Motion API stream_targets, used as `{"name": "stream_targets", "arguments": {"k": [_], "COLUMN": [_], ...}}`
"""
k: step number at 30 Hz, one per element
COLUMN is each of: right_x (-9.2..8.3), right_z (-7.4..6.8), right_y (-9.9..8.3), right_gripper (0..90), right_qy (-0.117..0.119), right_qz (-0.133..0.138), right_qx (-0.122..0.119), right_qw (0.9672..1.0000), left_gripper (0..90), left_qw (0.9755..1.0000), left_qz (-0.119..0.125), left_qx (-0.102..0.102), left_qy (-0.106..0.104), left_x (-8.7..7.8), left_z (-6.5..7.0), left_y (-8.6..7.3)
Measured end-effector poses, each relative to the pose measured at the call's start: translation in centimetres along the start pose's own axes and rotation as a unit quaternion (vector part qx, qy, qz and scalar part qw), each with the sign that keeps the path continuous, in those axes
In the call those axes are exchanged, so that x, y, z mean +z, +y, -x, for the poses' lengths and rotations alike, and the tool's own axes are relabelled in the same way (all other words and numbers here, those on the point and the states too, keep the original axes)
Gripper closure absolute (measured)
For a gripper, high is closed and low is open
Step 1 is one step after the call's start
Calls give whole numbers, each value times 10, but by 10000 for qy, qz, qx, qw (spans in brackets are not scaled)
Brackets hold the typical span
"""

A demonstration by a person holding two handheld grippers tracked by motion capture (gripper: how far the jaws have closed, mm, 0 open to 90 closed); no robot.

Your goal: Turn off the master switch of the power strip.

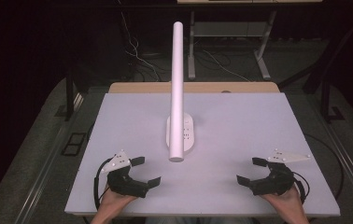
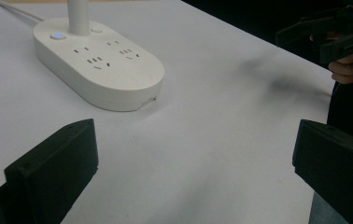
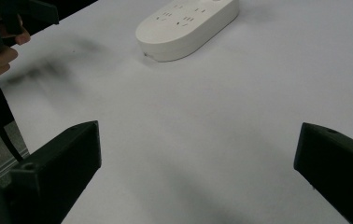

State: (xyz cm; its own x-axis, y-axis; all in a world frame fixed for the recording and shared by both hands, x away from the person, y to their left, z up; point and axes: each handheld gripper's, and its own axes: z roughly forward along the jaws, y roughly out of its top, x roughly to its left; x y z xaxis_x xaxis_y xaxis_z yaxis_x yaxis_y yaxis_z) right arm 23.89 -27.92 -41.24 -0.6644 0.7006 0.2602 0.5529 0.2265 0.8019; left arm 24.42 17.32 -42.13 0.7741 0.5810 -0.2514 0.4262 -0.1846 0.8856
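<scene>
With both the left hand-held gripper [image 1: 146, 172] and the right hand-held gripper [image 1: 248, 170] spread wide and empty near the table's [image 1: 258, 121] front edge, the white power strip [image 2: 101, 67], lying mid-table under the white pole [image 1: 178, 88], is best approached slowly from both sides

My table [image 1: 230, 140] is evenly lit against dark surroundings; soft grey shadows smear beneath my hands, and close-ups look slightly soft.

No text, brand, number or sign can be read anywhere. The white power strip [image 2: 97, 63] on the tabletop [image 2: 221, 135] bears plain socket slots and a small lit button, without any legible lettering.
</scene>
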Motion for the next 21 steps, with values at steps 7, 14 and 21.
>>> {"name": "stream_targets", "arguments": {"k": [7, 14, 21], "right_x": [-1, 0, -1], "right_z": [0, 1, 2], "right_y": [-1, -1, -2], "right_gripper": [0, 0, 0], "right_qy": [10, 16, 22], "right_qz": [-18, -57, -92], "right_qx": [10, 13, 36], "right_qw": [10000, 10000, 9999], "left_gripper": [0, 0, 0], "left_qw": [10000, 10000, 9998], "left_qz": [-9, -33, -165], "left_qx": [-1, 0, 31], "left_qy": [-21, -39, -83], "left_x": [0, 0, 3], "left_z": [0, 0, 2], "left_y": [0, 0, 0]}}
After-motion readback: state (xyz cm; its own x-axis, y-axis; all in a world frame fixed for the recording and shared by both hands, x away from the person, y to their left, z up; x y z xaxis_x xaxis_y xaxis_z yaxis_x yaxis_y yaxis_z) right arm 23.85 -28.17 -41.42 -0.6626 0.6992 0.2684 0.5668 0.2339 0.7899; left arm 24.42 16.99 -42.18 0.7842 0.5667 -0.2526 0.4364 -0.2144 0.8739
